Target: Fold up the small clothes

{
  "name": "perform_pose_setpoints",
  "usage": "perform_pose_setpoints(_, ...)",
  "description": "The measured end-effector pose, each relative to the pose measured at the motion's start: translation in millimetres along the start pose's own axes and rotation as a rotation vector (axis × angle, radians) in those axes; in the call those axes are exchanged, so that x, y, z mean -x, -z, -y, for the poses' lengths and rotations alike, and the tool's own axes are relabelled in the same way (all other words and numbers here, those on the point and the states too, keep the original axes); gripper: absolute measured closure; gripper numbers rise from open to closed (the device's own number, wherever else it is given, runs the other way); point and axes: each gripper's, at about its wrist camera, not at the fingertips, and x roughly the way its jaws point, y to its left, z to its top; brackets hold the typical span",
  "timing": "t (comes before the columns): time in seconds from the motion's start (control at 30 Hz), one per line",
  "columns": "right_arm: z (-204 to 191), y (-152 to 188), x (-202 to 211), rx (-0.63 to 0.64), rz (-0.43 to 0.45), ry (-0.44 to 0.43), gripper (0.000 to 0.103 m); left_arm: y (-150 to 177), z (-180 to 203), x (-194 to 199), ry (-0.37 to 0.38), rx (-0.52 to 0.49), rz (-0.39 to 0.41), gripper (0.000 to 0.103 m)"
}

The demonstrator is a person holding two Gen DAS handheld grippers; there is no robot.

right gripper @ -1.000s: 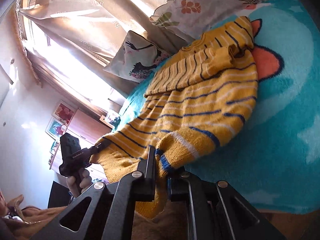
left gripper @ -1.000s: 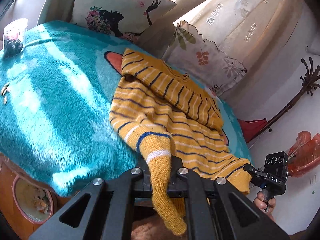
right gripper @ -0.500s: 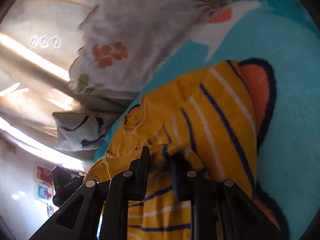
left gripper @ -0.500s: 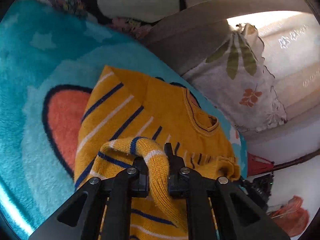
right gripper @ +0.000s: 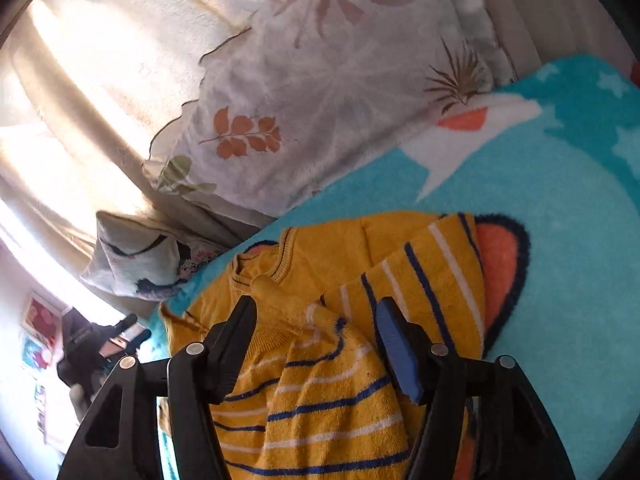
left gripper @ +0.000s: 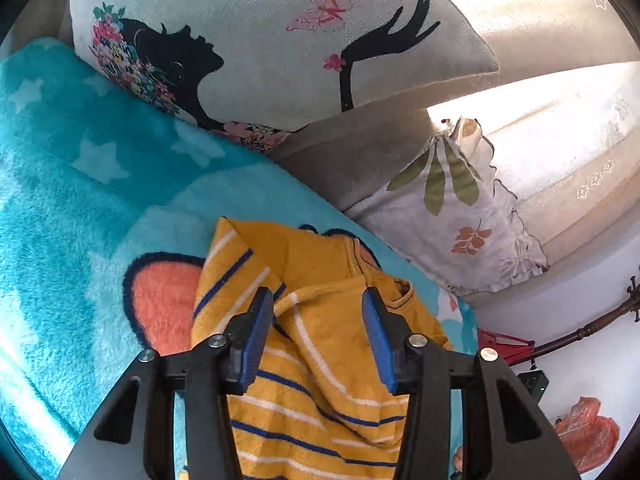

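Observation:
A small yellow knit sweater [left gripper: 320, 344] with blue and white stripes lies folded over on a turquoise fleece blanket [left gripper: 80, 200]; its bottom hem now rests up near the neckline. My left gripper [left gripper: 318, 320] is open, its jaws spread just above the folded hem, holding nothing. In the right wrist view the same sweater [right gripper: 320, 392] lies under my right gripper [right gripper: 316, 324], which is also open and empty above the hem. The blanket [right gripper: 560, 200] shows to the right.
A white pillow with a black silhouette print [left gripper: 260, 40] and a leaf-print pillow [left gripper: 460, 208] lean at the blanket's far edge, curtains behind. The leaf pillow [right gripper: 320, 100] is close ahead of the right gripper. A coat stand [left gripper: 580, 332] stands at right.
Both grippers carried the sweater's bottom hem forward over the body toward the neckline, then opened and let it go. The hem now lies on the sweater.

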Motion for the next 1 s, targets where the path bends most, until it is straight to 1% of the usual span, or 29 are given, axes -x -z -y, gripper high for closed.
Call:
perform_pose_setpoints(0.07,-21.3,2.3,-11.1,0.141,-0.046,0.057,0.031,8.6,2.0,2.8,-0.046,-0.063,-0.013,0.058)
perform_pose_setpoints(0.17,-48.8,8.0,-38.2,0.375,-0.1,0.186,0.03,30.0,-0.6,1.7,-0.128,-0.165,-0.047,0.058)
perform_pose_setpoints(0.2,-52.4,9.7,-47.5,0.429,-0.12,0.222,0.03,37.6,-4.3,1.7,-0.15,-0.187,-0.058,0.058)
perform_pose_setpoints(0.27,-54.6,11.4,-67.7,0.491,-0.169,0.276,0.03,49.4,-11.4,0.1,-0.169,-0.207,-0.076,0.058)
perform_pose_setpoints(0.3,-54.3,11.9,-75.9,0.501,-0.2,0.284,0.035,54.1,-15.7,-0.8,-0.175,-0.21,-0.086,0.058)
perform_pose_setpoints(0.33,-52.4,12.3,-82.1,0.502,-0.236,0.275,0.066,57.9,-19.8,-2.2,-0.184,-0.214,-0.096,0.058)
perform_pose_setpoints(0.37,-50.5,10.9,-86.1,0.483,-0.273,0.237,0.081,61.7,-23.5,-4.0,-0.194,-0.22,-0.104,0.058)
perform_pose_setpoints(0.4,-50.0,7.7,-85.6,0.465,-0.267,0.224,0.087,64.9,-26.6,-5.8,-0.207,-0.227,-0.112,0.058)
perform_pose_setpoints(0.47,-46.5,-1.3,-84.3,0.437,-0.233,0.248,0.088,71.2,-30.6,-8.9,-0.231,-0.248,-0.128,0.058)
perform_pose_setpoints(0.5,-40.7,-7.3,-84.7,0.397,-0.221,0.261,0.089,73.6,-31.9,-10.0,-0.239,-0.255,-0.131,0.058)
perform_pose_setpoints(0.53,-33.2,-13.2,-86.4,0.356,-0.207,0.293,0.09,75.0,-32.9,-10.5,-0.243,-0.255,-0.13,0.058)
perform_pose_setpoints(0.6,-16.4,-21.0,-89.3,0.269,-0.194,0.328,0.09,76.7,-37.0,-10.2,-0.232,-0.23,-0.128,0.057)
perform_pose_setpoints(0.63,-8.9,-23.5,-90.2,0.228,-0.193,0.331,0.09,77.5,-39.4,-9.7,-0.222,-0.217,-0.127,0.056)
perform_pose_setpoints(0.67,-3.3,-24.7,-89.1,0.197,-0.19,0.309,0.09,78.9,-41.6,-9.1,-0.215,-0.208,-0.125,0.056)
perform_pose_setpoints(0.7,-1.6,-24.8,-86.2,0.184,-0.184,0.3,0.09,80.4,-43.3,-8.3,-0.212,-0.201,-0.121,0.053)
perform_pose_setpoints(0.77,-2.8,-22.7,-76.2,0.173,-0.166,0.292,0.084,84.5,-46.5,-6.3,-0.204,-0.19,-0.114,0.047)
perform_pose_setpoints(0.8,-3.8,-21.2,-68.9,0.166,-0.155,0.29,0.077,86.7,-46.7,-5.5,-0.197,-0.186,-0.11,0.046)
perform_pose_setpoints(0.83,-4.4,-20.5,-61.8,0.158,-0.143,0.292,0.067,88.8,-45.6,-4.9,-0.198,-0.19,-0.104,0.046)
perform_pose_setpoints(0.87,-4.7,-18.9,-48.8,0.152,-0.124,0.283,0.063,91.1,-44.1,-3.8,-0.203,-0.203,-0.1,0.047)
perform_pose_setpoints(0.9,-4.0,-16.7,-35.2,0.147,-0.104,0.264,0.057,93.5,-42.1,-2.9,-0.207,-0.223,-0.104,0.057)
perform_pose_setpoints(0.93,-2.3,-13.7,-20.3,0.14,-0.086,0.249,0.053,95.5,-40.2,-1.4,-0.2,-0.244,-0.113,0.071)
perform_pose_setpoints(0.97,-0.7,-11.1,-8.3,0.133,-0.073,0.243,0.051,96.1,-38.5,0.9,-0.202,-0.259,-0.12,0.086)
perform_pose_setpoints(1.0,2.3,-6.6,6.1,0.126,-0.063,0.237,0.049,95.4,-37.9,5.5,-0.216,-0.264,-0.108,0.086)
